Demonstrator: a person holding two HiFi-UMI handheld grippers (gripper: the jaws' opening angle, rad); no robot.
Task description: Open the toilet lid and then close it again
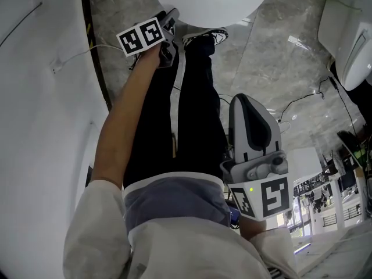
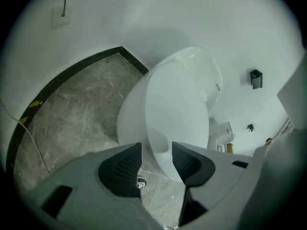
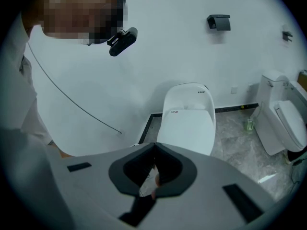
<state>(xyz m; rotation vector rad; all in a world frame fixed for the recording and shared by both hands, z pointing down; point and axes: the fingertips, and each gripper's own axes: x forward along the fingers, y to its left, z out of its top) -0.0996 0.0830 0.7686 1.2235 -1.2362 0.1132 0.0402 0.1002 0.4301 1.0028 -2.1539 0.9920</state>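
The white toilet (image 3: 188, 123) stands against the wall with its lid (image 2: 176, 111) down. In the head view the lid (image 1: 212, 2) fills the top middle. My left gripper (image 2: 157, 151) is open just short of the lid's front edge, which shows in the gap between the jaws; neither pad touches it. From the head view, this gripper (image 1: 170, 22) reaches forward at arm's length, right by the rim. My right gripper (image 3: 154, 148) is shut and empty, held back near my body (image 1: 247, 100), well away from the toilet.
A second toilet (image 3: 283, 123) stands to the right, also in the head view (image 1: 349, 34). A white wall (image 1: 40, 97) runs close on the left. A cable (image 1: 302, 100) trails over the marble floor. My legs and shoe (image 1: 204, 38) stand before the bowl.
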